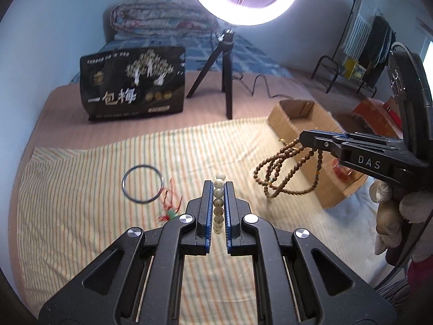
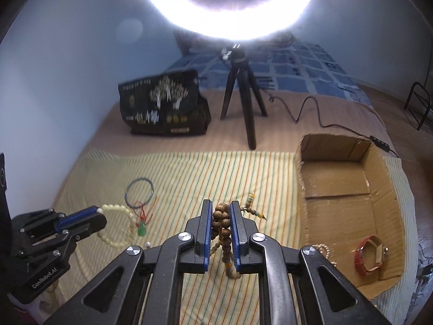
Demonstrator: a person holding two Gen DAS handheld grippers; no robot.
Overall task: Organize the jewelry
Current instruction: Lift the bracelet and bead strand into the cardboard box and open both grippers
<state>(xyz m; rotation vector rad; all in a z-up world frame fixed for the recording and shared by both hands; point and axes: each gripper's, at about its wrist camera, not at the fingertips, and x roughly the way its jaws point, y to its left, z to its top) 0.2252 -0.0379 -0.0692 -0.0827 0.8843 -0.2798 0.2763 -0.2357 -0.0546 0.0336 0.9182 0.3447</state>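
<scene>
My left gripper is shut on a pale bead bracelet and holds it above the striped cloth; the bracelet also shows in the right wrist view. My right gripper is shut on a brown wooden bead necklace, whose loops hang beside the cardboard box. A dark blue bangle and a red cord with a green pendant lie on the cloth. The open cardboard box at the right holds a red-strapped watch and a pearl piece.
A ring light on a black tripod stands behind the striped cloth, its cable trailing right. A black snack bag stands at the back left. A folded quilt lies on the bed beyond.
</scene>
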